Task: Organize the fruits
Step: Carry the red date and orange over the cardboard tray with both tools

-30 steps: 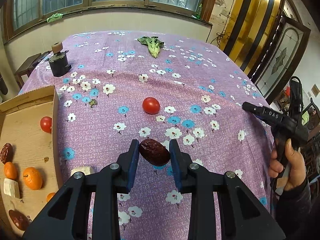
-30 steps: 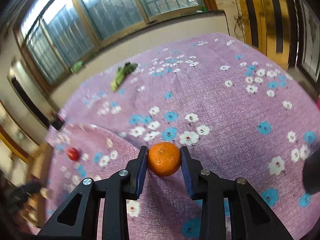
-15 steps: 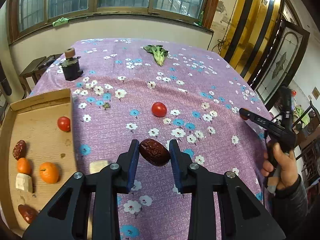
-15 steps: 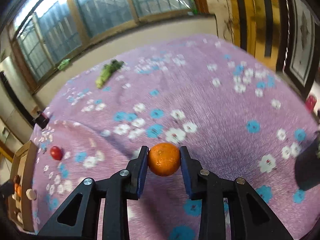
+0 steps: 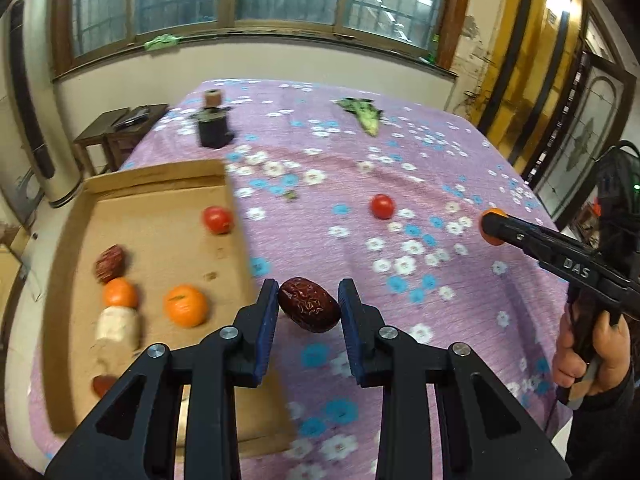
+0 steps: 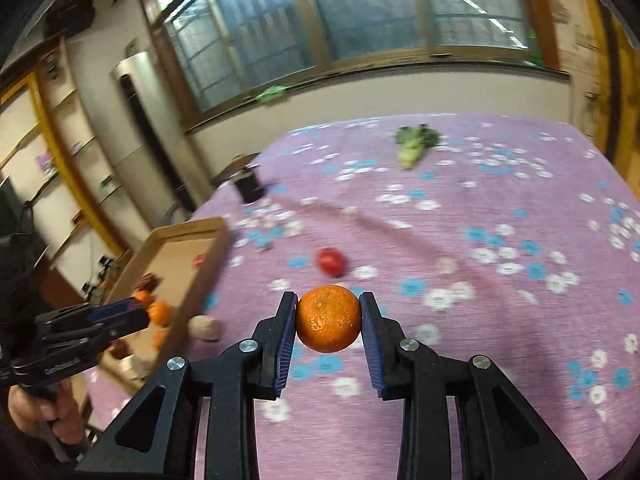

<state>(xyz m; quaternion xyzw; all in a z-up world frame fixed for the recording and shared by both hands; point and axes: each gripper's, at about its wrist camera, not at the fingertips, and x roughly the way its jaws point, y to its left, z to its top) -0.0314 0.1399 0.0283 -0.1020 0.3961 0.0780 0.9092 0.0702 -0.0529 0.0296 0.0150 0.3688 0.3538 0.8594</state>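
My left gripper [image 5: 309,312] is shut on a wrinkled dark red date [image 5: 309,310], held above the tablecloth just right of the cardboard tray [image 5: 152,192]. In the tray lie a tomato [image 5: 217,220], a date [image 5: 111,262], two oranges [image 5: 185,306], a pale chunk [image 5: 118,323] and another date at the near end. My right gripper [image 6: 329,324] is shut on an orange [image 6: 329,324], held over the cloth; it also shows at the right of the left wrist view as the right gripper [image 5: 494,227]. A loose tomato [image 5: 382,205] lies mid-table, tomato [image 6: 331,262].
The table wears a purple flowered cloth [image 5: 400,152]. A black holder with a brown roll [image 5: 214,126] stands at the far left, a leafy green vegetable [image 5: 362,114] at the far middle. A pale round piece [image 6: 204,327] lies beside the tray. A small dark table [image 5: 116,128] stands beyond.
Both grippers have swung left toward the tray, each keeping its fruit. The tray now fills more of the left wrist view and has come into the right wrist view.
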